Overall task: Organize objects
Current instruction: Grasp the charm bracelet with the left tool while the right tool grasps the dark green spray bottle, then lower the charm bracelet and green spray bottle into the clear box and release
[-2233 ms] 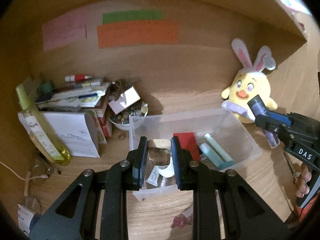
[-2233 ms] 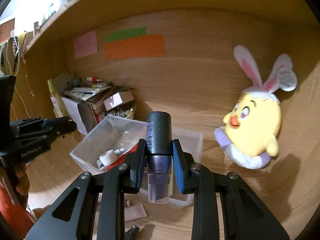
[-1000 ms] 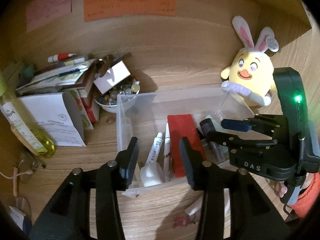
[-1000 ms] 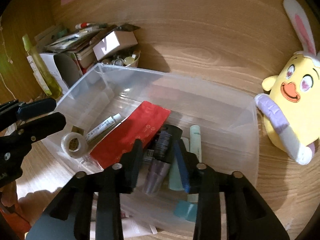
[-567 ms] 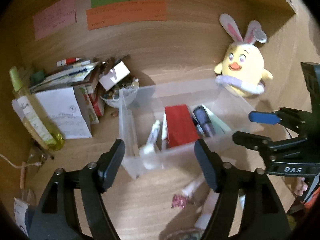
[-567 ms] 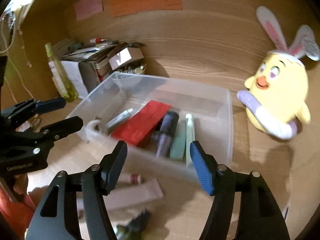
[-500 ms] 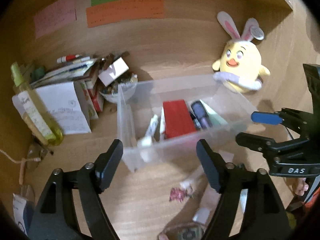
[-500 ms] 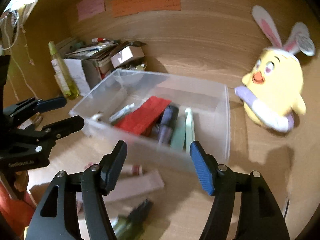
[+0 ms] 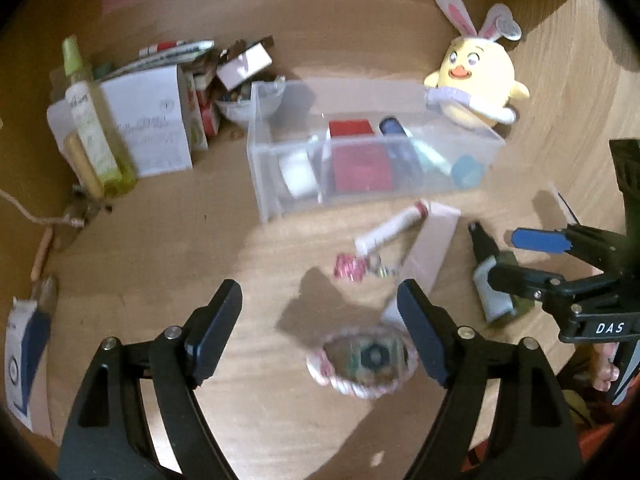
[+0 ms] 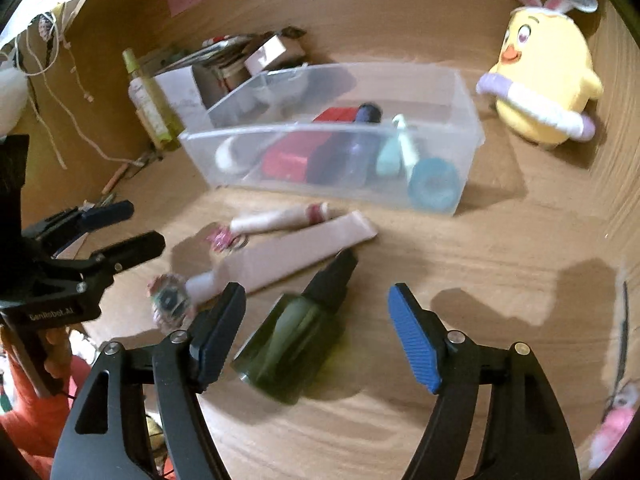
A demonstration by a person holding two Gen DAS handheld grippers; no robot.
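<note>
Both tongs spread, just widened, empty: our left gripper [image 9: 318,314] brackets the round trinket [image 9: 362,356], right gripper [image 10: 316,312] the green bottle [image 10: 290,344], lining up pickups.

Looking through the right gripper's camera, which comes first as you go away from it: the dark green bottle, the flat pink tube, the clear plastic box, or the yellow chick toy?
From the right gripper:
1. Dark green bottle, lying between its open fingers.
2. Flat pink tube, just beyond, on the desk.
3. Clear plastic box, farther back, centre.
4. Yellow chick toy, far right, by the back wall.
</note>
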